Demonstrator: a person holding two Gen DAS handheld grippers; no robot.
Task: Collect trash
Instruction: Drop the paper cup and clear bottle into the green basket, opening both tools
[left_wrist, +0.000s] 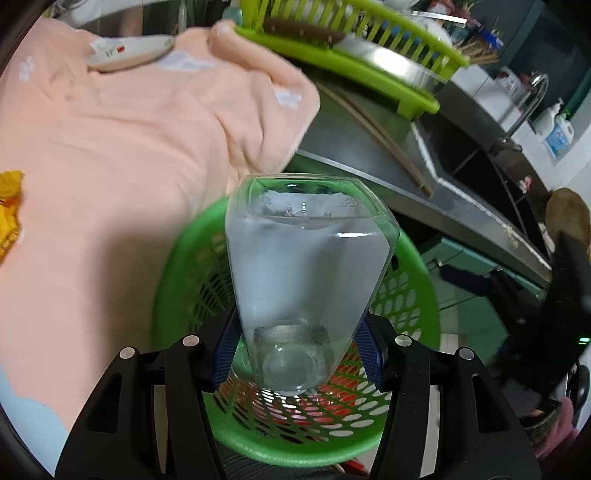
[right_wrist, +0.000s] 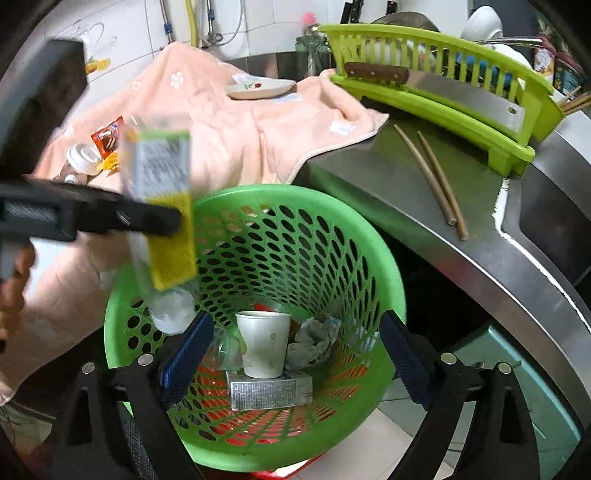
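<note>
Bottle (left_wrist: 310, 280), clear plastic with a yellow label, pinched between the blue pads (left_wrist: 226, 354) of the left gripper (left_wrist: 295, 352), jaws closed on the neck end, base pointing away. Seen from the right wrist as the same bottle (right_wrist: 162, 206) hanging tilted over the near-left rim of the green bin (right_wrist: 391, 266), cap end lowest, already inside the rim line. Blurred in both views, so exact tilt hard to tell.

Right gripper (right_wrist: 295, 358) wide open, holding nothing, poised above the bin mouth.

Inside the bin: paper cup (right_wrist: 263, 345) upright, crumpled paper (right_wrist: 314, 341) just beside it, a silver carton (right_wrist: 269, 393) lying flat beneath, a clear cup (right_wrist: 223, 347) on its side.

To do the drop well: bring the bottle toward the middle of the opening, away from the rim, then open the jaws fully and let it fall neck first. Likely to bounce off the upright cup if released too far across. Worth keeping clear of the right gripper's fingers, which stand close to the fall path.

Farther out, on the peach towel (right_wrist: 229, 147) over the counter: a wrapper (right_wrist: 108, 138), a white lid (right_wrist: 83, 158), apparently still to gather. Chopsticks (right_wrist: 432, 181) and dish rack (right_wrist: 443, 99) beyond.
</note>
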